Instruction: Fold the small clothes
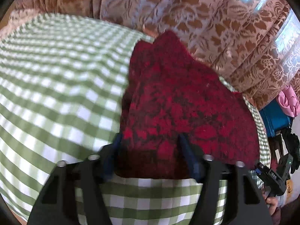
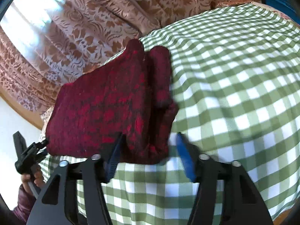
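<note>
I see the red garment lying on the checked counter, long axis running away from me. My left gripper straddles its near hem, my right gripper its right corner; both sets of fingers apart, gripping nothing.

Red garment on checked tablecloth
</note>
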Demonstrator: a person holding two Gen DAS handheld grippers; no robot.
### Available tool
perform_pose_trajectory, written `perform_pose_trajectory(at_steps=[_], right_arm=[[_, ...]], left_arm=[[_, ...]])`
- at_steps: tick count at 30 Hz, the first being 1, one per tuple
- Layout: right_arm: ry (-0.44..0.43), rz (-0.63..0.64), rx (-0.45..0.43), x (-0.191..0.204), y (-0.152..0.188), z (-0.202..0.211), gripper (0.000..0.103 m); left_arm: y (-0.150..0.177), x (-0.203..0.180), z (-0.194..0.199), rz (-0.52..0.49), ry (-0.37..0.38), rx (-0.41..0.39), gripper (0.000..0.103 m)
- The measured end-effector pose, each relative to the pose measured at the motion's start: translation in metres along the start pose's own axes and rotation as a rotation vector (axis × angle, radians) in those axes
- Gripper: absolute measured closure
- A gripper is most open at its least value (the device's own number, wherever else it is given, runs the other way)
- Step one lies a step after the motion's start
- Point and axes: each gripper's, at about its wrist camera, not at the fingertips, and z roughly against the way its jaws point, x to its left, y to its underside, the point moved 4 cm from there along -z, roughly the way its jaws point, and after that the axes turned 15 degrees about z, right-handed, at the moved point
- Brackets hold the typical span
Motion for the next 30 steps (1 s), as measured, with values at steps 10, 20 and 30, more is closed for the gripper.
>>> perform_pose_trajectory(at_steps=[10,20,30], right_arm=[[0.009,0.075,0.017,0.013,-0.003,0.037,0.079],[0.033,0.052,0.061,0.005,0.017,0.051,0.070],[0.054,0.164,-0.089,0.049,-0.040,0.065,0.046]], left_arm=[[0.019,-0.002,0.040,-0.008,0.068,0.037,0.087],[0.040,0.016,0.062,0.022,0.064,0.043,0.067],[-0.010,-0.005,0.074,-0.002,0.003,-0.093,0.058]])
